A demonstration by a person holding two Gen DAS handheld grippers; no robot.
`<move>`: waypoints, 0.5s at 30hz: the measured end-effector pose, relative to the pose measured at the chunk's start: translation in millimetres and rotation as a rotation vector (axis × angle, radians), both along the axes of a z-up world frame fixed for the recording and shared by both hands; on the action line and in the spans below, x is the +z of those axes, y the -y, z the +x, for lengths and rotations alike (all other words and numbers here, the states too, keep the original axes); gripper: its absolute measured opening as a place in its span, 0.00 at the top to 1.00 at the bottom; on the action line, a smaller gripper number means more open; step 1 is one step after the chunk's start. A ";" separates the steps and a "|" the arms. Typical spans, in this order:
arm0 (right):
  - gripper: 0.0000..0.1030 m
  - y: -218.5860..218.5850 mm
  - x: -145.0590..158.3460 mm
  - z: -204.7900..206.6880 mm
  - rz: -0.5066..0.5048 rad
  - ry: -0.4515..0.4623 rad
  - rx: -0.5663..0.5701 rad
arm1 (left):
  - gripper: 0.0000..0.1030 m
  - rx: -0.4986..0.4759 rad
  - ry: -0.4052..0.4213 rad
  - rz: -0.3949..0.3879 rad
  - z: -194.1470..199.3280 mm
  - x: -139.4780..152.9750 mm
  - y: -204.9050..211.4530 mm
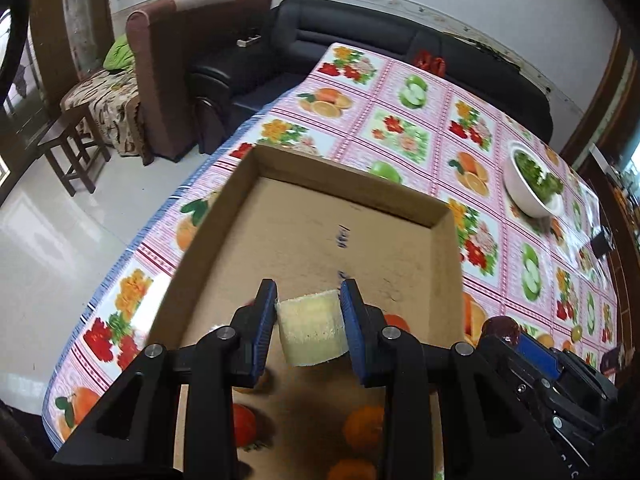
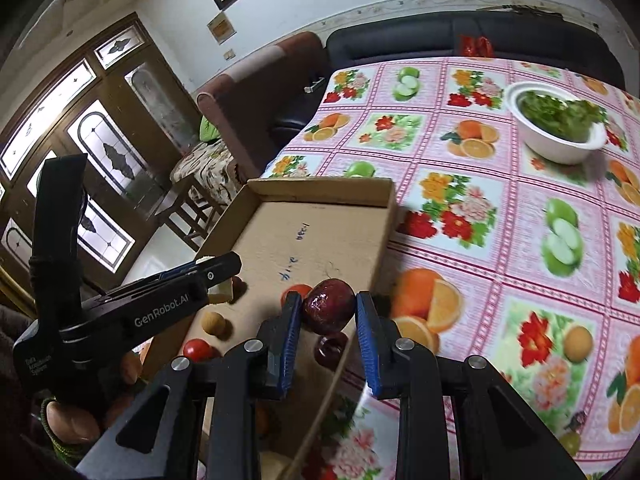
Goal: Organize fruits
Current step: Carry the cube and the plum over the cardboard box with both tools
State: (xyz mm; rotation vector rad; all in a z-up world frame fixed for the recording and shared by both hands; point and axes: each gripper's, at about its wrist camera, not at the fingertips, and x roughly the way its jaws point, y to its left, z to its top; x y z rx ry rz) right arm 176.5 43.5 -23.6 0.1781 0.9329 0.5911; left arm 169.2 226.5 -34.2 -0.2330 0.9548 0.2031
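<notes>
Wrist views above shared box (image 1: 344, 240)

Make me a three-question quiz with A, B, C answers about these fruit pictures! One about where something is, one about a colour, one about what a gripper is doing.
1. Where is the white bowl?
A. On the tablecloth
B. In the cardboard box
C. On the floor

2. What colour is the fruit in the right gripper?
A. Yellow
B. Green
C. Dark red

3. What is the left gripper doing?
A. Gaping empty
B. Gripping a pale chunk
C. Holding a spoon

Answers: 1 A, it stands on the tablecloth beyond the cardboard box; 2 C, its skin shines dark red; 3 B, the pale chunk sits between the pads.
</notes>
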 end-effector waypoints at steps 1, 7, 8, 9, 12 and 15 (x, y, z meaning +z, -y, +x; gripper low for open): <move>0.73 -2.6 -0.5 1.8 0.000 -0.001 0.004 | 0.70 0.006 -0.002 0.000 1.3 -1.0 -2.9; 0.73 -14.6 -5.0 12.2 -0.010 -0.008 0.014 | 0.70 0.031 -0.009 -0.005 7.3 -3.5 -15.1; 0.73 -16.1 -5.7 14.3 -0.009 -0.011 0.017 | 0.70 0.034 -0.010 -0.007 8.1 -3.7 -16.7; 0.73 -17.1 -6.3 16.0 -0.011 -0.011 0.018 | 0.70 0.036 -0.011 -0.008 8.7 -3.8 -17.7; 0.73 -20.7 -7.3 20.2 -0.014 -0.012 0.021 | 0.70 0.042 -0.015 -0.008 12.4 -4.6 -21.3; 0.73 -25.6 -8.6 25.4 -0.018 -0.014 0.026 | 0.70 0.049 -0.019 -0.006 17.2 -4.8 -23.9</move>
